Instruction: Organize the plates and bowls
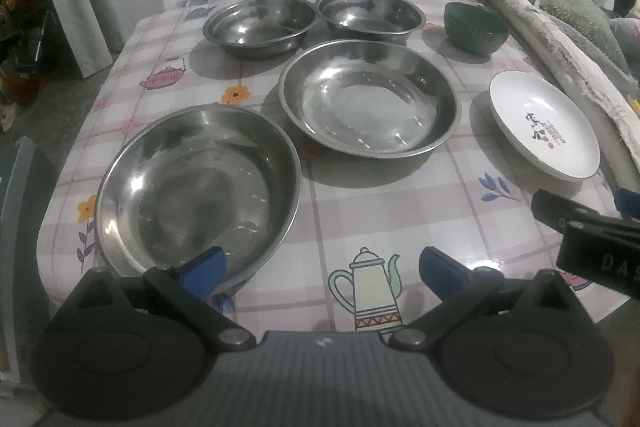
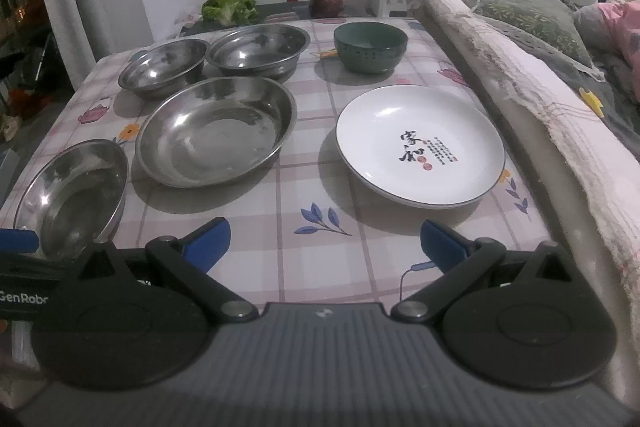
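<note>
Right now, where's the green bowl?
The green bowl sits at the far right of the table, beyond the white plate and right of the two small steel bowls; the left wrist view shows it too, far right.

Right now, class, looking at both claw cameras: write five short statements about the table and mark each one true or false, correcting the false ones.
1. Four metal dishes sit on the table. True.
2. The white plate is stacked on a metal dish. False: it lies alone on the tablecloth.
3. The green bowl stands upright. True.
4. The right claw grips the white plate. False: it is open and holds nothing.
5. The left claw is open. True.
</note>
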### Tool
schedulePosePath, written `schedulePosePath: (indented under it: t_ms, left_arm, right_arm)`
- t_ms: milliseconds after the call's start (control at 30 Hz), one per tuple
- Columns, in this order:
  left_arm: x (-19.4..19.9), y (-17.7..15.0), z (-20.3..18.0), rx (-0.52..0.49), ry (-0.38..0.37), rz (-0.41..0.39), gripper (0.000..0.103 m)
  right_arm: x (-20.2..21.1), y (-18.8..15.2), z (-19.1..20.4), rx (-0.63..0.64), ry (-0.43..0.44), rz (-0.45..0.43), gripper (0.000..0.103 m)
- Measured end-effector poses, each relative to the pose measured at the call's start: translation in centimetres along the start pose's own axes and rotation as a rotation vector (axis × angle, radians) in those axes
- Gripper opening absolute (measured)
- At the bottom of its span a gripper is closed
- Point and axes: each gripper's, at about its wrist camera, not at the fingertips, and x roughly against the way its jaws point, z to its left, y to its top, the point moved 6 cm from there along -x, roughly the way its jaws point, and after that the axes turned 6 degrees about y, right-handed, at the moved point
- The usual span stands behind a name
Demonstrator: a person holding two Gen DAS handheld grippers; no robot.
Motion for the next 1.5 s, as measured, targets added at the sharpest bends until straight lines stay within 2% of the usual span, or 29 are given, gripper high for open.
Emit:
schedulePosePath:
  t_ms: [600,1500]
  left_arm:
    - [1.4,-0.1,0.1,0.009,0.004,-0.034,0.103]
    - [1.4,-0.2,0.6,0.018,0.003,-0.033,0.103]
  right_arm:
    - [1.5,0.1,0.4,0.012,0.003,-0.03,0.102]
    - [1.5,0.3,0.7,0.017,0.0,-0.03,0.102]
